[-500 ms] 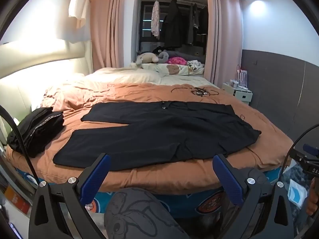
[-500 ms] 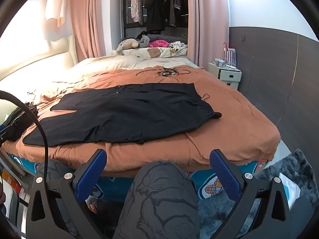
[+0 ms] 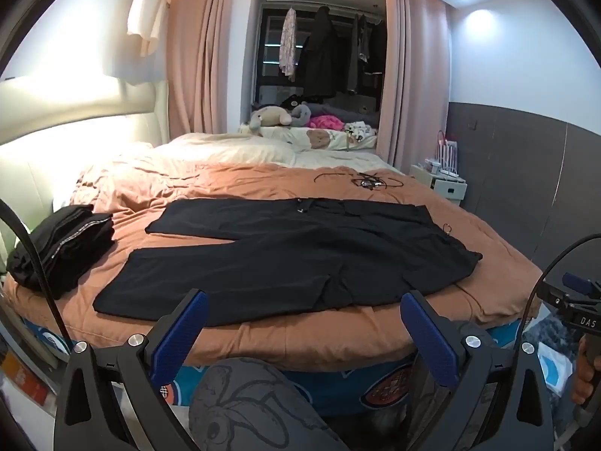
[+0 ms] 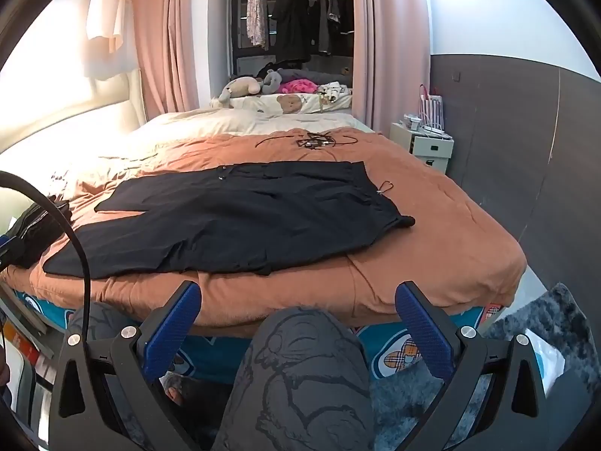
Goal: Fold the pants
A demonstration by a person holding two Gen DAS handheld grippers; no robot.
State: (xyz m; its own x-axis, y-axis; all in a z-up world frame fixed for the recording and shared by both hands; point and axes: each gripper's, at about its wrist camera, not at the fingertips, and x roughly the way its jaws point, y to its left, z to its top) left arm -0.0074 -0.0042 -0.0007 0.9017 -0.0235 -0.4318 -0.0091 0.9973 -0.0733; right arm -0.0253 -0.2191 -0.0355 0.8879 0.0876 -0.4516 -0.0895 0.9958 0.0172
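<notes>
Bedroom light falls warm over the bed, whose orange cover fills my view. Nearest me, my left tool and right tool both hang short of the mattress edge with jaws spread wide and nothing between them, above a knee in grey printed trousers. Beyond them the black pants lie flat across the cover, legs toward the left. Farther left sits a pile of dark clothes; a tangle of hangers lies beyond the pants.
</notes>
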